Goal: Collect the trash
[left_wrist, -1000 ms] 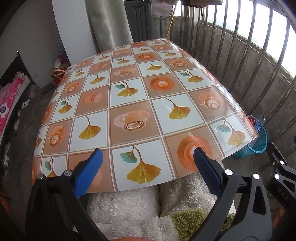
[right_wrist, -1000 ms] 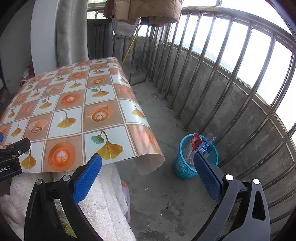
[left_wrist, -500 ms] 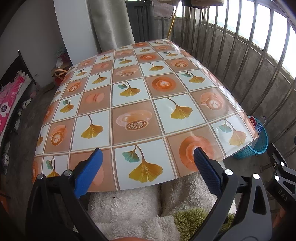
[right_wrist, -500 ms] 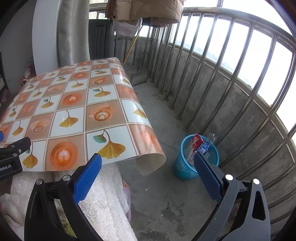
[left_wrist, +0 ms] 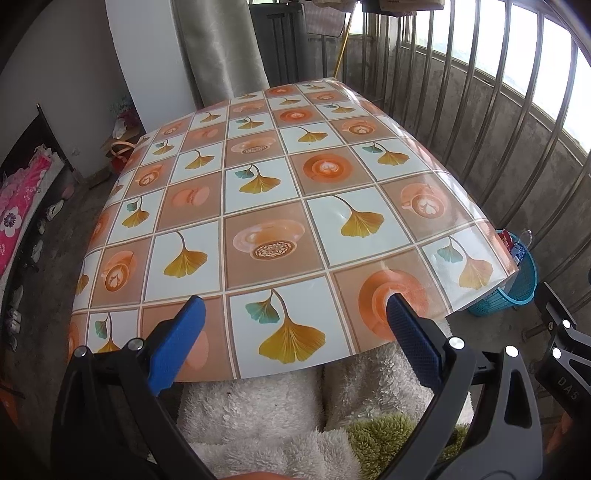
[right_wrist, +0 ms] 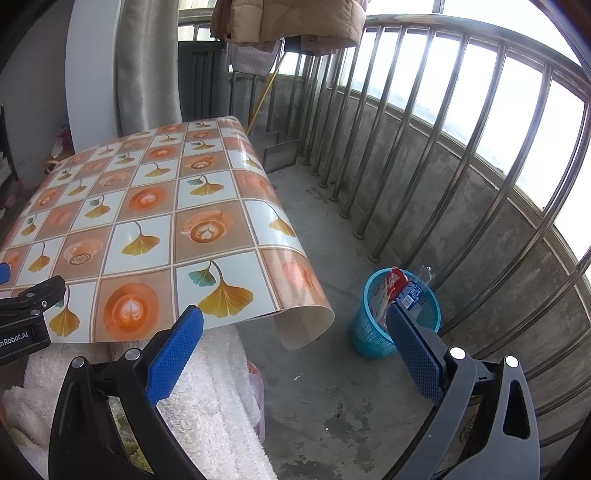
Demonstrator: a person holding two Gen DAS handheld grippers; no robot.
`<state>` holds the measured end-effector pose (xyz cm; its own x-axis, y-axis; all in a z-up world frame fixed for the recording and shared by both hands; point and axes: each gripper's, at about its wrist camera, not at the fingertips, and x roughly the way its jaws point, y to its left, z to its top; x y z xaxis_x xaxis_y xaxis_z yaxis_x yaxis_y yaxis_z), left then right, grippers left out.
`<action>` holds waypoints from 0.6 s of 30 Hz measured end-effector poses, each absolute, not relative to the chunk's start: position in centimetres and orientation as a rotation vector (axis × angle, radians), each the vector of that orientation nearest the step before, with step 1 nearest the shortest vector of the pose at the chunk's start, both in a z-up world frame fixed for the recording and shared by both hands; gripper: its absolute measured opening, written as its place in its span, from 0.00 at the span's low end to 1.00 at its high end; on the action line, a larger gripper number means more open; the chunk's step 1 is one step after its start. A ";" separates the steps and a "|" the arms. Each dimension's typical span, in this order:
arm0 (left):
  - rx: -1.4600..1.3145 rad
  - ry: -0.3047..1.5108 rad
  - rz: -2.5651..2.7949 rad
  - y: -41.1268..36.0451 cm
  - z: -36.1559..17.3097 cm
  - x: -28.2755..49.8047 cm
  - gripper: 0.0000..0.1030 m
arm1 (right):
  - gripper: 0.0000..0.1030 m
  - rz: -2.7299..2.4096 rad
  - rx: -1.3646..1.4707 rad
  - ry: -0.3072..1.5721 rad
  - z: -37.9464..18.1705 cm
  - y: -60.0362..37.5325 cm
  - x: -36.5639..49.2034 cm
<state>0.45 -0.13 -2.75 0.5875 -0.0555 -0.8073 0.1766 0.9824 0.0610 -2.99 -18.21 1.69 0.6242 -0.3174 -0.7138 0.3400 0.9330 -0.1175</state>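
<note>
Both grippers hang over the near edge of the worktop [left_wrist: 266, 221], each with jaws spread wide and nothing between them. The left gripper [left_wrist: 291, 332] points across the glossy cloth [right_wrist: 147, 229] of orange and white squares printed with ginkgo leaves and coffee cups; the cloth carries nothing. The right gripper [right_wrist: 291, 332] sits at the cloth's near right corner, facing the concrete floor [right_wrist: 332, 387] and the railing [right_wrist: 443, 166].

The trash [right_wrist: 400, 288] is in the blue basket [right_wrist: 369, 339], which stands on the floor just beside the railing, off the worktop's right corner: a red-and-white wrapper, a blue packet and some clear plastic stick up above the rim. In the left view the basket [left_wrist: 517, 291] peeks out past the cloth's right edge.

The cloth's right corner droops and curls under, showing its pale underside. A fluffy white fabric [left_wrist: 258, 417] lies below the near edge of the worktop, with a green patch [left_wrist: 384, 439] on it. A grey curtain [right_wrist: 147, 66] hangs behind the worktop, and clothes [right_wrist: 288, 22] hang over the railing at the far end
</note>
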 end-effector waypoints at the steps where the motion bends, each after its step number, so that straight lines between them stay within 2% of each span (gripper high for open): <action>1: 0.140 0.934 -0.135 -0.1 -2.7 0.4 0.91 | 0.94 -0.377 0.030 0.813 1.7 -18.2 -3.0; 18: 0.143 0.932 -0.133 -0.3 -2.7 0.3 0.91 | 0.94 -0.376 0.035 0.812 1.6 -18.2 -3.0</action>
<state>0.27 -0.27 -2.67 0.5894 -0.0520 -0.8061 0.1758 0.9823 0.0652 -2.97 -18.24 1.65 0.6252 -0.3148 -0.7141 0.3412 0.9332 -0.1127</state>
